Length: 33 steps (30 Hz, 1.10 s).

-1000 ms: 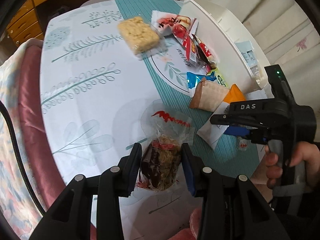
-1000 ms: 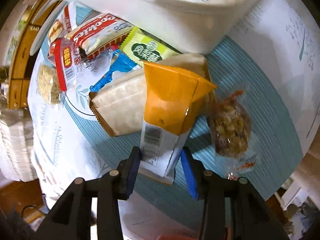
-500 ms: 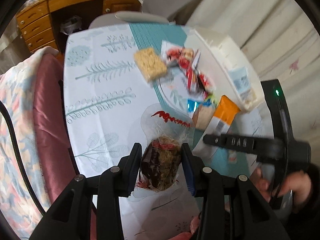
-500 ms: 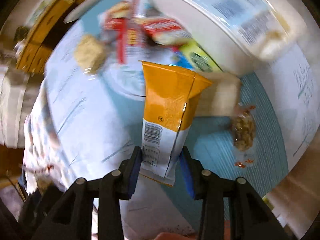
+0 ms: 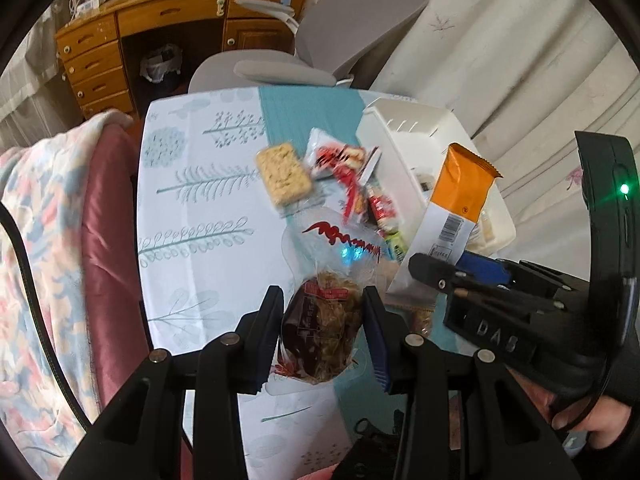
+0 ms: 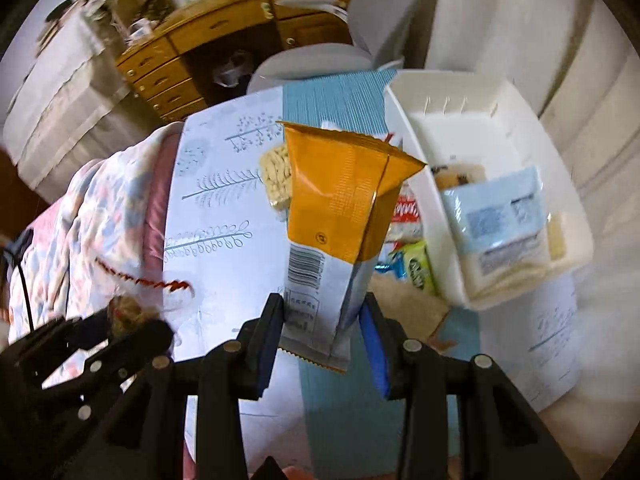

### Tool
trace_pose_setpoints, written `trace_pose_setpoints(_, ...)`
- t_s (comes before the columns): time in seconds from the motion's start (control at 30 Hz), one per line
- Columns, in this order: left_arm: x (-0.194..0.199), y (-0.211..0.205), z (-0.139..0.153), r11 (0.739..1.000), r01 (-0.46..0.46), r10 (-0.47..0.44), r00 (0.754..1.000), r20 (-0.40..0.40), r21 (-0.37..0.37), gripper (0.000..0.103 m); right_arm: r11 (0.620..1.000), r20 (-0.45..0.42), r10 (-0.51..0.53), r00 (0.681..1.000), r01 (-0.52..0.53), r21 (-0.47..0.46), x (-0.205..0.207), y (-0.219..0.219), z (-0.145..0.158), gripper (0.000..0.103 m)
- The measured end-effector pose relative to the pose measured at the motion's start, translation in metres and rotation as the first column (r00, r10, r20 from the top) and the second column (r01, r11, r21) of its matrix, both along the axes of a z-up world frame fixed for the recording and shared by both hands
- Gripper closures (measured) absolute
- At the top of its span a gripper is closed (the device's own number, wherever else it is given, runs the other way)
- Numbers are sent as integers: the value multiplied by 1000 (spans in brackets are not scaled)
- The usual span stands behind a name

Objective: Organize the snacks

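My left gripper (image 5: 323, 320) is shut on a clear bag of brown shredded snack (image 5: 320, 332) with a red-printed top, held above the table. My right gripper (image 6: 322, 320) is shut on an orange-and-white snack packet (image 6: 340, 216) and holds it upright in the air; the packet also shows in the left wrist view (image 5: 452, 216). A white bin (image 6: 404, 108) stands to the right with a pale blue packet (image 6: 500, 216) and other snacks inside. Loose snacks lie beside the bin: a rice cracker block (image 5: 283, 178), red-and-white packets (image 5: 340, 160) and a green packet (image 6: 416, 268).
The table wears a white leaf-print cloth (image 5: 192, 200) with a teal runner (image 6: 336, 92). A pink blanket-covered seat (image 5: 52, 220) is at the left edge. A grey chair (image 5: 320, 52) and a wooden desk (image 5: 160, 20) stand beyond the table.
Both grippers have risen from the table, each lifting its snack. The orange packet is off the pile and stands upright, and the views now tilt toward the room.
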<state>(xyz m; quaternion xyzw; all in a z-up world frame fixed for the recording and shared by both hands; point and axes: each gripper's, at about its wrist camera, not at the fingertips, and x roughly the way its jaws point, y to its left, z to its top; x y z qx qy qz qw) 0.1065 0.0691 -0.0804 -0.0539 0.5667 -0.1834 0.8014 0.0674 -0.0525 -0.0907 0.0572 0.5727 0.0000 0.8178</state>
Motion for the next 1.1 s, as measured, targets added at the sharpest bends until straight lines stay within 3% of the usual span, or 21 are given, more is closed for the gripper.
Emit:
trace_pose_setpoints(0.17, 0, -34, 19, 1000, -11, 11, 1000, 23, 12, 65, 998, 41, 46, 998, -44, -41, -15, -30, 27, 64)
trace_pose_setpoints(0.4, 2, -87, 31, 1000, -19, 18, 998, 54, 18, 65, 994, 70, 75, 995, -69, -86, -18, -80, 42, 64)
trace_pose_setpoints(1.1, 26, -227, 14, 1000, -29, 29, 997, 77, -1, 64, 986, 45, 88, 995, -80, -143, 0, -210, 27, 63)
